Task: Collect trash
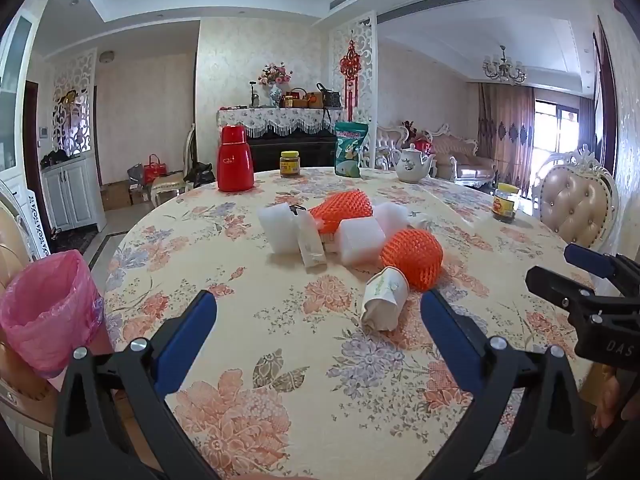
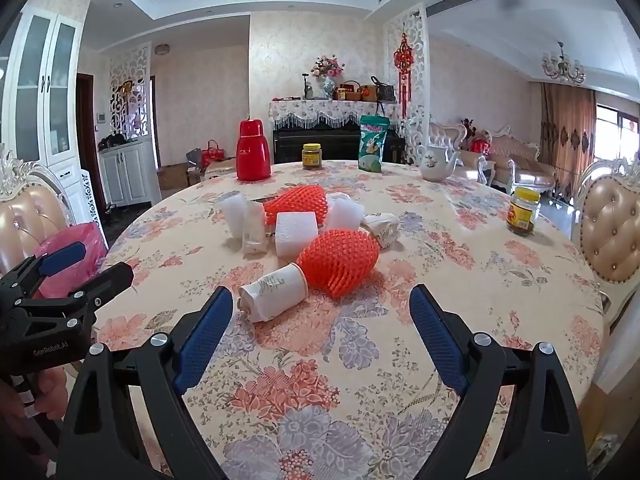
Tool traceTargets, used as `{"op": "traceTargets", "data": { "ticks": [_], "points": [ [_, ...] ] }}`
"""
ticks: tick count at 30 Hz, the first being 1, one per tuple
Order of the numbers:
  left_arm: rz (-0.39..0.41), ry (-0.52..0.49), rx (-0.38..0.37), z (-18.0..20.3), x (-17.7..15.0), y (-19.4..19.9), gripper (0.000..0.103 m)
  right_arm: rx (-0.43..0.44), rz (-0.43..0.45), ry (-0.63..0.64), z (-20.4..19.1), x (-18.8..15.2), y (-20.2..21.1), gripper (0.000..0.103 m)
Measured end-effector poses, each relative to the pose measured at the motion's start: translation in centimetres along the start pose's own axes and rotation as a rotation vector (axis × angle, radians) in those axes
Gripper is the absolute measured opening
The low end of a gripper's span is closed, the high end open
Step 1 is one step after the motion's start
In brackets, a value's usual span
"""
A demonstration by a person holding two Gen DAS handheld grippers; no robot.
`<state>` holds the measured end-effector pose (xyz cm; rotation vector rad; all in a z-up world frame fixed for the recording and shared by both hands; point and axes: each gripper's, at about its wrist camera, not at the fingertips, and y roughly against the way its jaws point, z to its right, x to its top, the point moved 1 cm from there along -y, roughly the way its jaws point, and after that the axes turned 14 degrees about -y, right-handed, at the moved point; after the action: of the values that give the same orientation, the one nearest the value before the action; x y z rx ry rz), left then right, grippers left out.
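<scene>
So both grippers are just hanging over the near edge of the desk (image 2: 460, 248), tipped a bit downward, nothing picked up yet.

Nearest piece of trash is the crushed paper cup (image 2: 274, 292). In the right wrist view it sits just past the fingertips, left of center, closer to the left finger (image 2: 204, 340) than the other one. It's lying on its side, long axis running from lower left to upper right, crumpled end toward the camera. In the left wrist view the same cup (image 1: 384, 298) is right of center, nearly beside the right-hand finger (image 1: 448, 340). Looks like the right gripper (image 2: 320, 300) has the straighter line to it; the left gripper (image 1: 318, 308) would have to swing across. That's a guess from the angles though.

Fingers on both are spread as wide as they go, with only tablecloth between them. Touching nothing.

Just behind the cup, touching or nearly so, is an orange foam net (image 2: 338, 260). Past that there's the rest of the pile mid-desk: white foam blocks (image 2: 296, 232), a second orange net (image 2: 298, 202), some wrappers.

The pink-lined bin (image 1: 48, 308) is off the desk at the lower left of the left view, so the left hand is nearer to that.

Flask, jars, snack bag and teapot at the far edge don't look like trash.
</scene>
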<state>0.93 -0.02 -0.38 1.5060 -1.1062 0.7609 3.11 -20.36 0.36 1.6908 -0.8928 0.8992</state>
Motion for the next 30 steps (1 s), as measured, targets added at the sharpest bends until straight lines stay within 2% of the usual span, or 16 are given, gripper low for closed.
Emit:
{"op": "traceTargets", "data": {
  "ticks": [30],
  "points": [
    [0.003, 0.013, -0.008, -0.04, -0.02, 0.00, 0.099, 0.010, -0.014, -0.020, 0.28, -0.48, -0.26, 0.085]
  ]
}}
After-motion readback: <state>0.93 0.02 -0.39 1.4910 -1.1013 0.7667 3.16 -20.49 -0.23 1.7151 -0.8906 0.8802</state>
